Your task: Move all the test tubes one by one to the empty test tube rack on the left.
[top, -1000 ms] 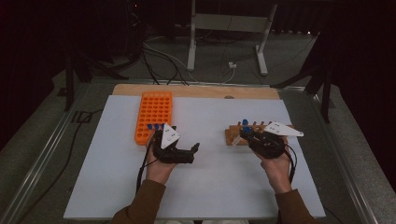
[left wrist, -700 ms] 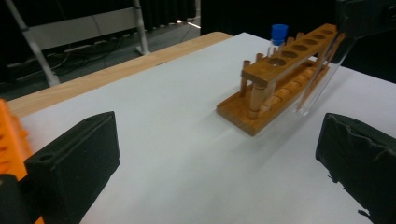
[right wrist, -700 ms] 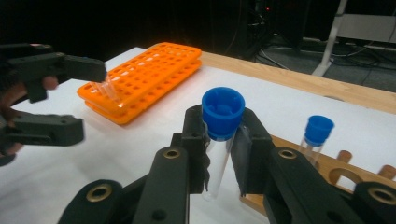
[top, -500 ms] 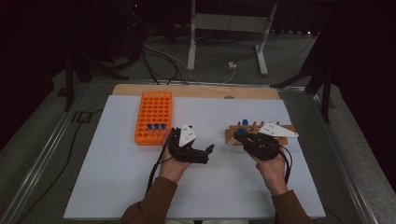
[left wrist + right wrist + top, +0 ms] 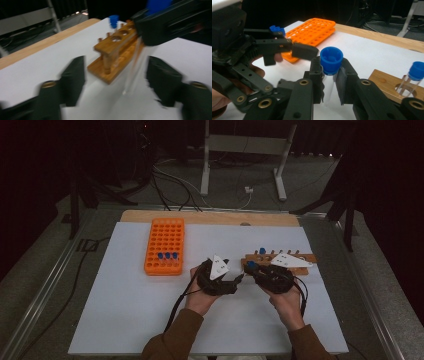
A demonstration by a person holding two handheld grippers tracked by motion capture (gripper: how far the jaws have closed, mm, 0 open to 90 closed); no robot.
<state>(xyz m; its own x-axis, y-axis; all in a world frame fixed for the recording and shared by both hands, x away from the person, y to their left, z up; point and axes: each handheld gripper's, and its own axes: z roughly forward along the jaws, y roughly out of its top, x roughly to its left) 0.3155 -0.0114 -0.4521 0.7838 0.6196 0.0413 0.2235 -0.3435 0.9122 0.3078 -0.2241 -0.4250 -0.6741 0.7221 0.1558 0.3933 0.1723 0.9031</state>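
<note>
My right gripper (image 5: pixel 331 75) is shut on a clear tube with a blue cap (image 5: pixel 331 58), held upright just above the white mat. In the high view it sits (image 5: pixel 251 267) at the left end of the wooden tube rack (image 5: pixel 300 257). My left gripper (image 5: pixel 238 280) reaches in from the left. Its jaws have just been closing and stand on either side of that tube (image 5: pixel 133 67), with gaps still showing, pads not pressing. The left gripper view is blurred; its own gripper (image 5: pixel 115 73) faces the wooden rack (image 5: pixel 117 47).
An orange tube rack (image 5: pixel 164 231) at the mat's back left holds three blue-capped tubes (image 5: pixel 167 255). Another capped tube (image 5: pixel 415 73) stands in the wooden rack. A wooden board (image 5: pixel 200 216) edges the white mat (image 5: pixel 125 310) at the back.
The left hand has moved right, from beside the orange rack to the right gripper, and its jaws have narrowed around the held tube. The right hand has stayed put.
</note>
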